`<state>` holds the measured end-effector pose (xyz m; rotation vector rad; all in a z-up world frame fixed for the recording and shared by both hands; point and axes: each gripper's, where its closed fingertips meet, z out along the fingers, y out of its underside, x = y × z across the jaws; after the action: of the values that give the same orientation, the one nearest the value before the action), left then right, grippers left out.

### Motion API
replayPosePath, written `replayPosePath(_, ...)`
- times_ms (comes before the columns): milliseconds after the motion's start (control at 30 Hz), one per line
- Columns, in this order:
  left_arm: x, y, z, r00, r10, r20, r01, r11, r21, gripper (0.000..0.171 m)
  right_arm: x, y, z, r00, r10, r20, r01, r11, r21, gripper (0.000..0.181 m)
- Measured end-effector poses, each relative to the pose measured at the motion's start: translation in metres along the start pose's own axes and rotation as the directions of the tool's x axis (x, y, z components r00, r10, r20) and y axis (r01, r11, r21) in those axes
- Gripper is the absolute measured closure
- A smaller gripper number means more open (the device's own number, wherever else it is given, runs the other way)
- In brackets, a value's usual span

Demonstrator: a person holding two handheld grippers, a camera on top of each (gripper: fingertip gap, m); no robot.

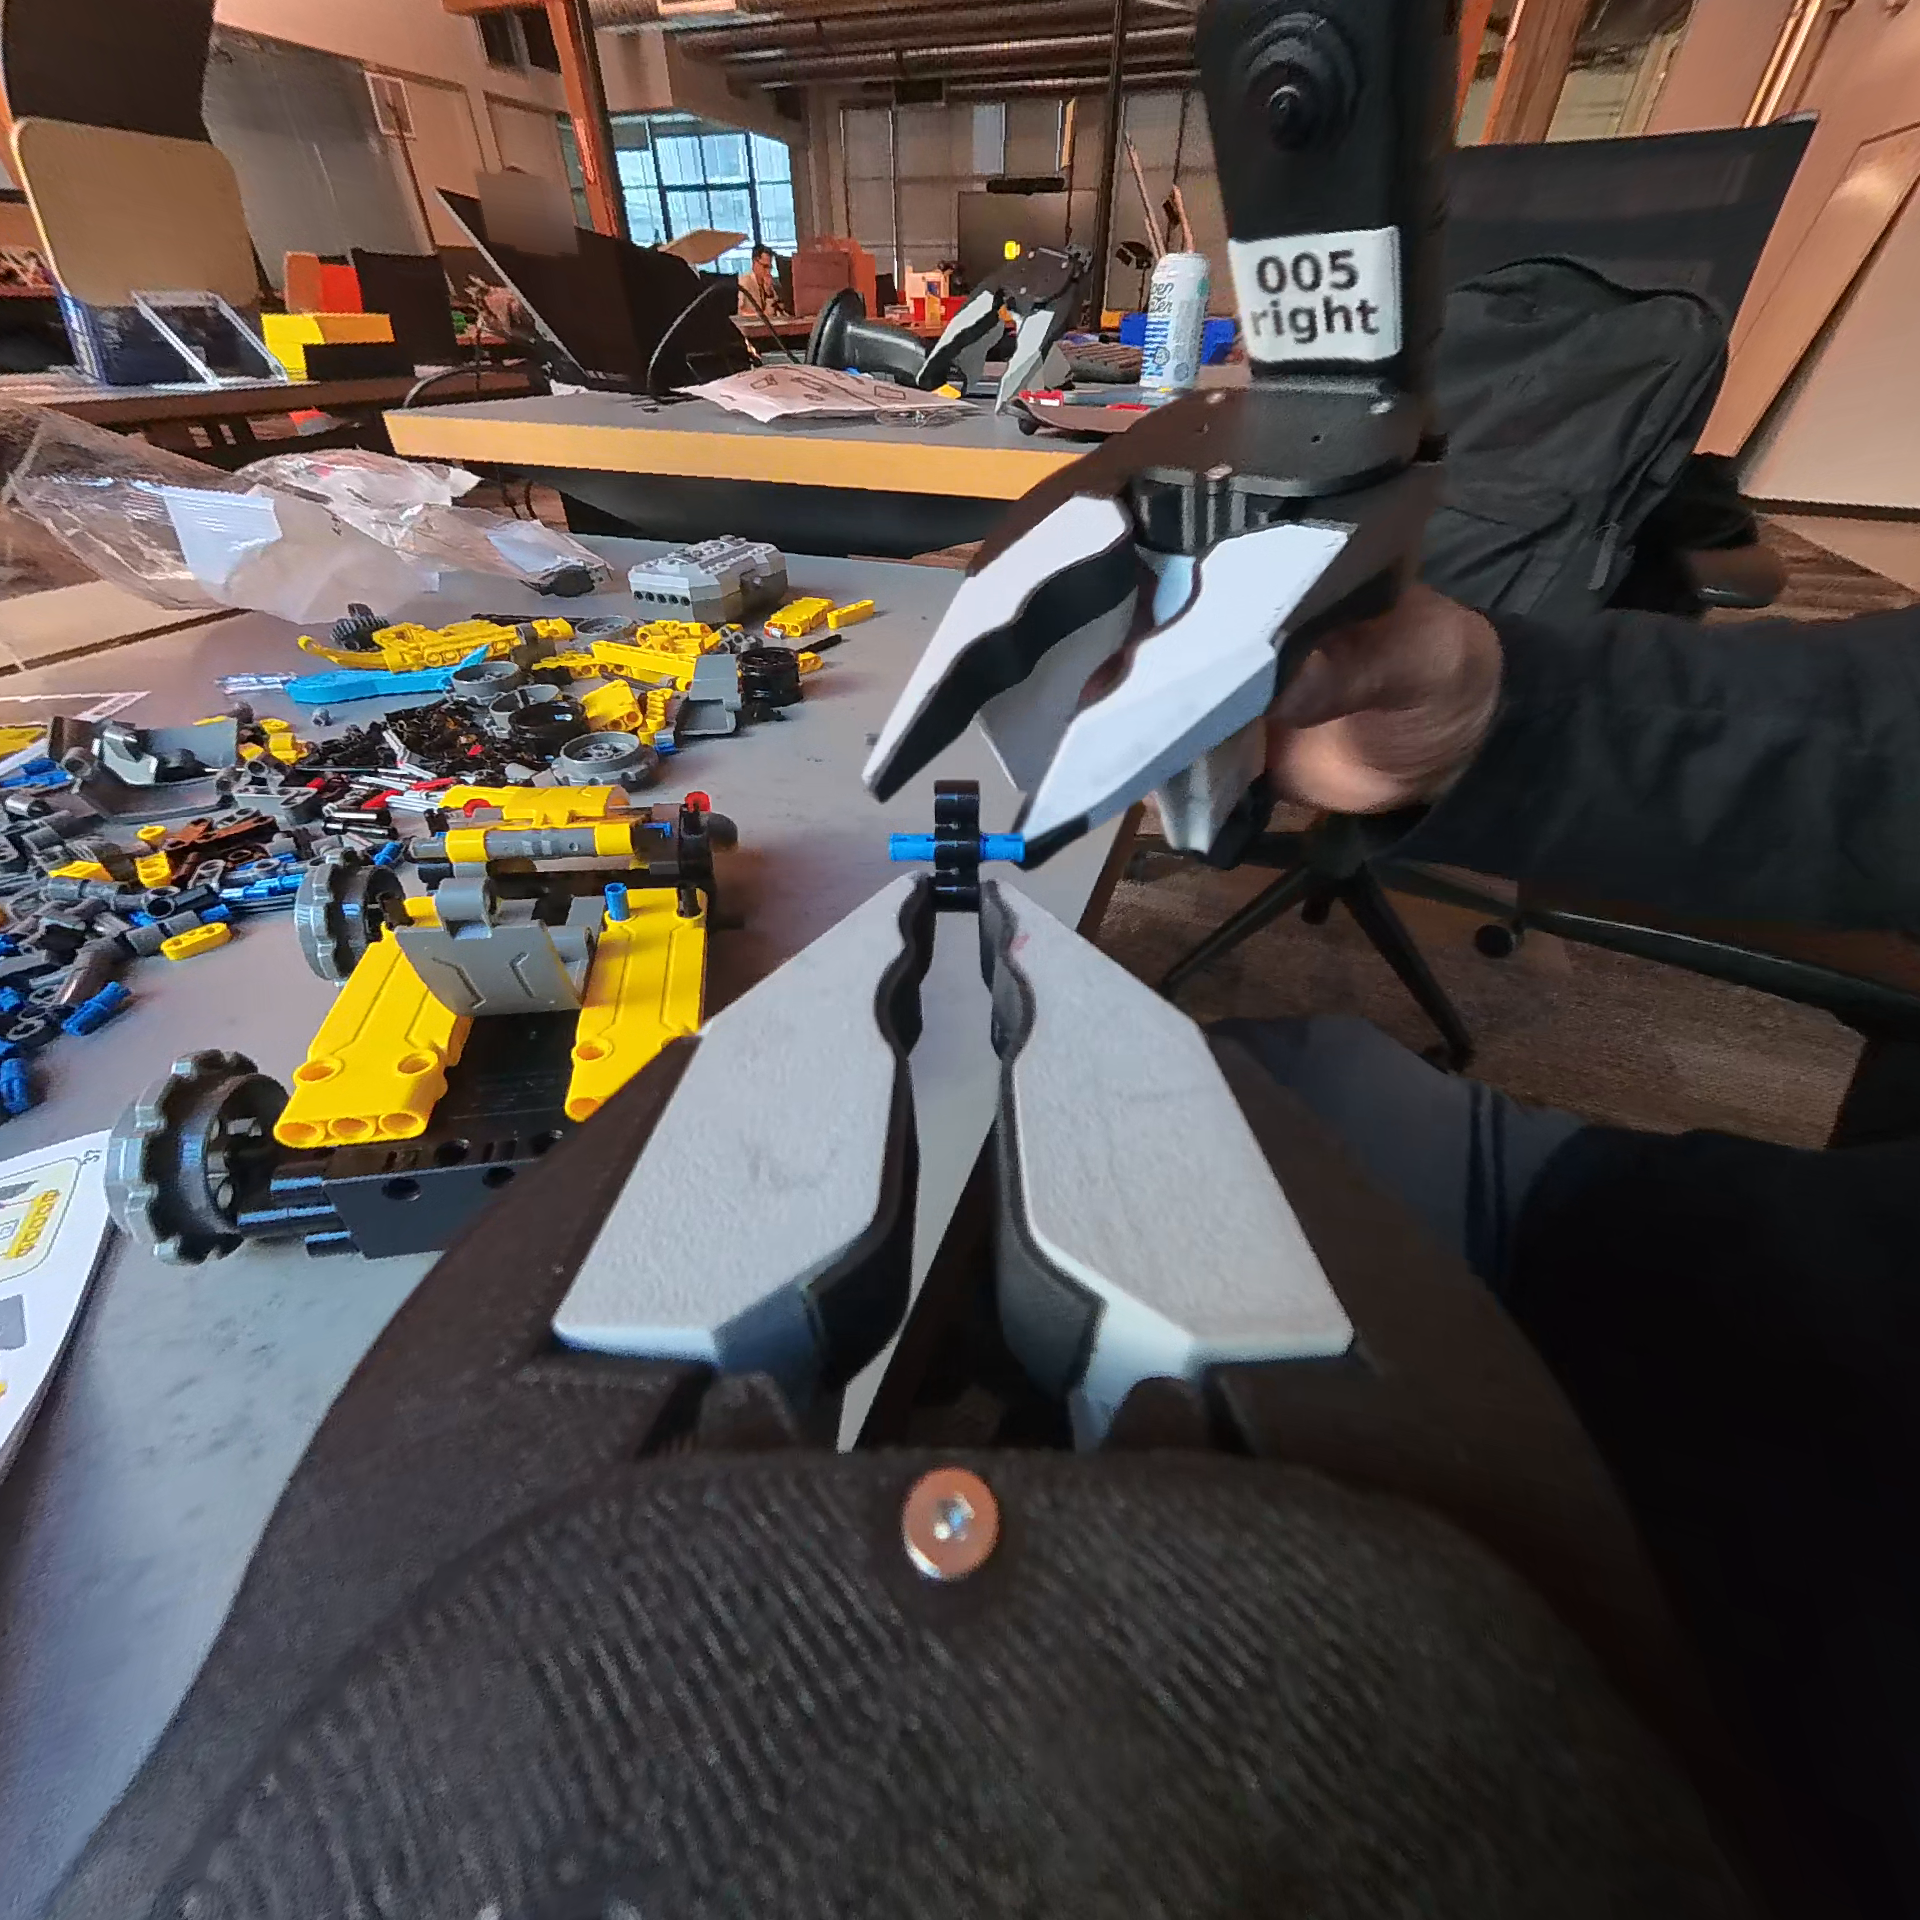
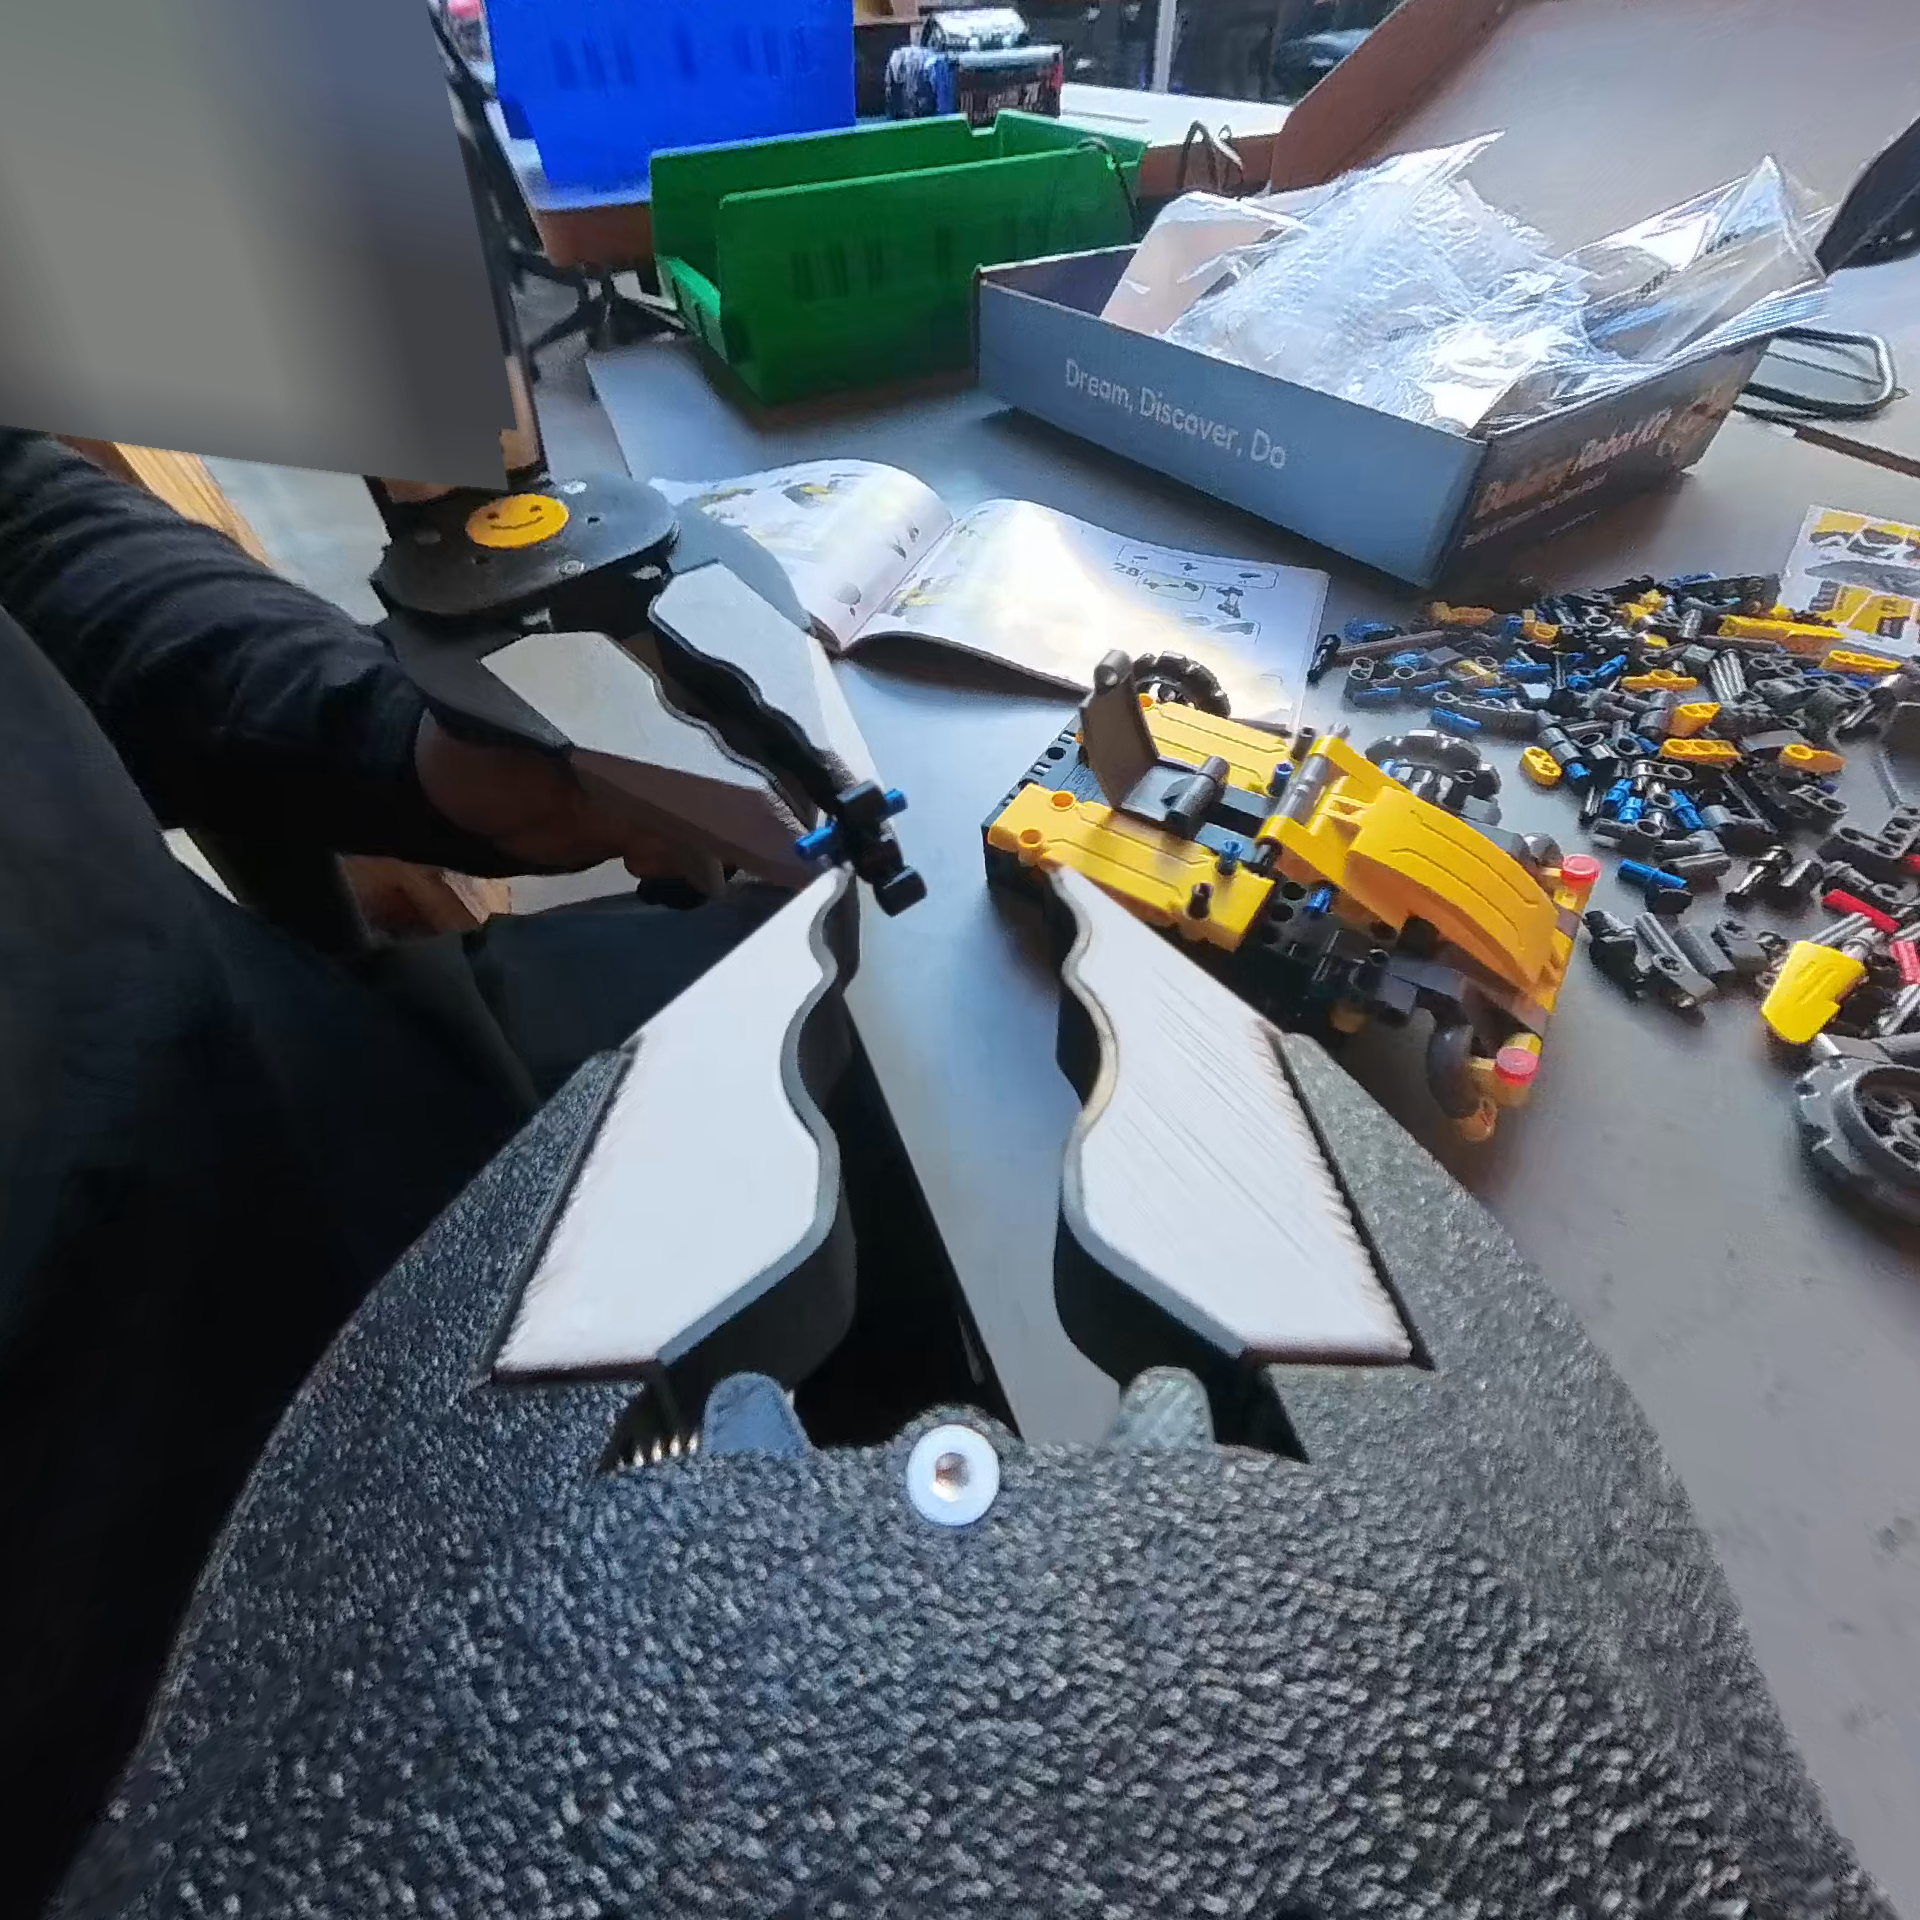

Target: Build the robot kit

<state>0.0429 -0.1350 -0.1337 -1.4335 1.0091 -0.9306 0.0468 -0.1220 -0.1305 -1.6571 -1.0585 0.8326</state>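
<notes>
Two grippers: you are holding one in each hand, above the near edge of the grey table [image 1: 831, 727].
Left gripper [image 1: 954, 896]: you are clenching its tips on a small black gear [image 1: 956, 831] with a blue axle pin [image 1: 906, 847] running through it; the gear is standing up out of the tips, the pin lying level across them.
Same grasp from the right wrist view: the left gripper [image 2: 868, 831] is reaching in from the left, pinching the black gear piece [image 2: 871, 831], with the blue pin [image 2: 816, 844] poking out at its side.
Right gripper [image 2: 951, 883]: you are keeping it released, fingers spread wide with nothing between them; its left fingertip [image 2: 836, 888] is sitting just beside the gear, and whether they are touching cannot be told.
Right gripper in the left wrist view [image 1: 961, 810]: it is pointing down at the gear from above right, one tip close to the pin's end.
Nearby model: a half-built yellow and black vehicle [image 2: 1299, 883] is resting on the table just beyond your right gripper.
Loose parts: a scatter of black, blue and yellow building pieces [image 2: 1662, 748] is lying past the vehicle.
Further back: an open instruction booklet [image 2: 987, 592], a blue cardboard box [image 2: 1247, 447] stuffed with clear plastic bags [image 2: 1455, 260], and a green bin [image 2: 894, 249] are sitting on the table.
</notes>
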Motion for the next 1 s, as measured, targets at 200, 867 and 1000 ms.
replayPosePath(200, 0.0, -0.001, 0.001, 1.0, 0.008, 0.008, -0.008, 1.0, 0.003, 0.167, -0.009, 0.003, 0.0, 0.999, -0.039, 0.015, 0.04, 0.999, -0.034, 0.148)
replayPosePath(867, -0.013, -0.015, -0.008, 0.88, -0.452, -0.144, 0.471, 0.871, 0.142, 0.167, -0.009, 0.0, 0.012, 0.994, -0.101, -0.05, 0.098, 0.993, -0.066, 0.155)
replayPosePath(1000, -0.012, -0.017, -0.008, 0.873, -0.461, -0.16, 0.483, 0.863, 0.15, 0.167, -0.007, -0.004, 0.009, 0.991, -0.12, -0.064, 0.115, 0.991, -0.074, 0.156)
